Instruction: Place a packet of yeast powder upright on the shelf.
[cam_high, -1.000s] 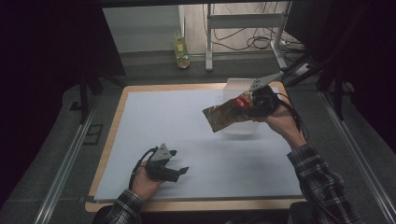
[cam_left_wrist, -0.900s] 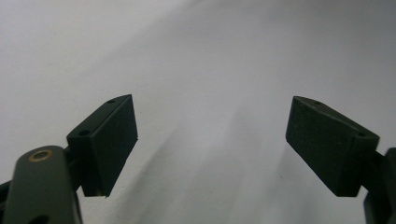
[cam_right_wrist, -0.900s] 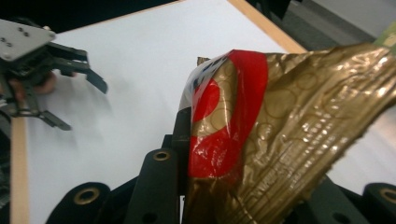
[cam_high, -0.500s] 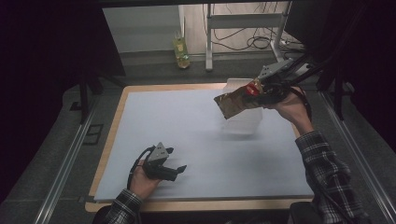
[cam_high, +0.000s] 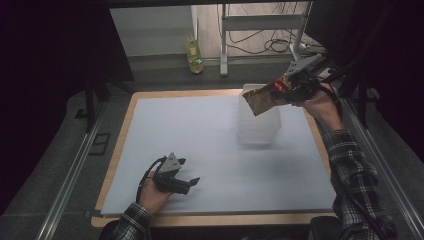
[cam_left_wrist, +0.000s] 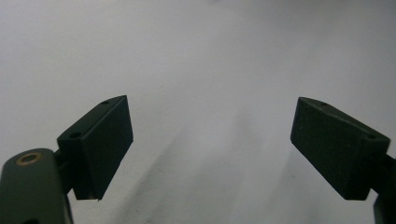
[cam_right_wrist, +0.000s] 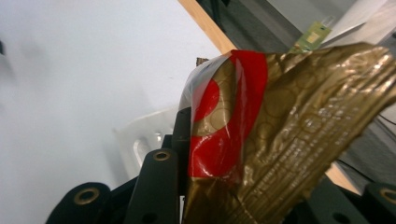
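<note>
glossy crinkled foil packet (cam_right_wrist: 299, 135); matt white table sheet (cam_high: 200, 145)

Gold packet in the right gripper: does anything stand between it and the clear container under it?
Nothing visible does. The gold packet, clamped in the right gripper, hangs just above the clear container, whose top looks open.
</note>
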